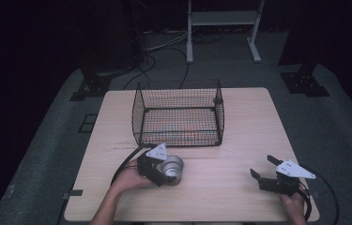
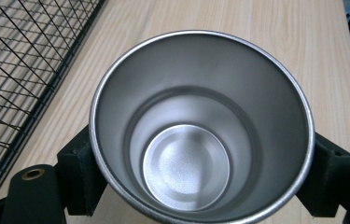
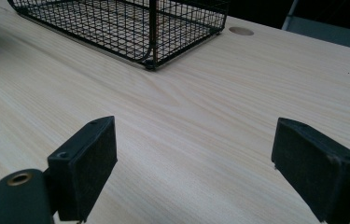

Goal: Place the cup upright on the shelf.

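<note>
High view: the left hand-held gripper (image 1: pixel 160 172) is closed around a stainless steel cup (image 1: pixel 172 168) standing on the counter (image 1: pixel 239 140) just in front of the wire basket (image 1: pixel 178 115), so I judge the grasp made, with the carry into the basket left. Left gripper view: both jaws press the empty cup's (image 2: pixel 200 126) sides, beside the basket (image 2: pixel 18 70). Right gripper view: the right hand-held gripper (image 3: pixel 210 158) is wide open, holding nothing, well apart from the basket (image 3: pixel 130 23).

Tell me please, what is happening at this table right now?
A person works with two hand-held tools at a wooden table. The left tool grips a steel cup, upright and empty, just in front of a wire basket. The right tool rests open on bare wood, holding nothing.
</note>
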Motion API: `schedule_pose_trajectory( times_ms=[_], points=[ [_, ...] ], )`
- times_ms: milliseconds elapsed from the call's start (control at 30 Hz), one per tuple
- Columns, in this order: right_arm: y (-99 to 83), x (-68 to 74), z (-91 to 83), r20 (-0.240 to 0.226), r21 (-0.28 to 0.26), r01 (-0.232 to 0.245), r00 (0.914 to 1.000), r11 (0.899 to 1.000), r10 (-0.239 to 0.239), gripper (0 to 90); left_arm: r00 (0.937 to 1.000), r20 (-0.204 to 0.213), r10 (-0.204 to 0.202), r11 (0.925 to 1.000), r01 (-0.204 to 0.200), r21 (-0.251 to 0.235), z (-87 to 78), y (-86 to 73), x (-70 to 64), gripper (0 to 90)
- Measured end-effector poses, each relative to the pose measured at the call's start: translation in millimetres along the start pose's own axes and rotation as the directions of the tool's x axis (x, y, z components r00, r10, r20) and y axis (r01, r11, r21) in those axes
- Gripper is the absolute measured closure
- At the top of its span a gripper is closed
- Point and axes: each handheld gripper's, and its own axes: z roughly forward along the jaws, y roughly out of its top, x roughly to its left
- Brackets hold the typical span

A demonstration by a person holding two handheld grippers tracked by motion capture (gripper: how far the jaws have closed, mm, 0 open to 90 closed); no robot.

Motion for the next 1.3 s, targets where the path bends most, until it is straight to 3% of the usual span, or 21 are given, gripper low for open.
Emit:
schedule_pose_trajectory(
  times_ms=[233,400,933,1300],
  points=[
    [0.0,0.1,0.0,0.001,0.001,0.001,1.0,1.0,-0.001,13.4,0.9997,-0.005,0.022,0.9996,-0.023,-0.017,-9.2,11.1,-0.3,17.8],
    [0.0,-0.1,0.0,0.001,0.0,0.003,1.0,1.0,-0.003,13.4,0.999,-0.005,0.045,0.9979,-0.046,-0.045,-19.5,28.3,2.6,17.9],
    [-0.1,-0.6,-0.1,-0.004,-0.003,-0.003,1.0,1.0,0.003,13.4,0.9956,0.001,0.094,0.9952,-0.094,-0.029,-40.5,73.3,17.0,17.9],
    [-0.2,-1.0,-0.1,-0.005,-0.007,-0.004,1.0,1.0,0.004,13.5,0.9954,0.01,0.095,0.9951,-0.095,-0.029,-50.4,96.2,32.2,17.9]
  ],
)
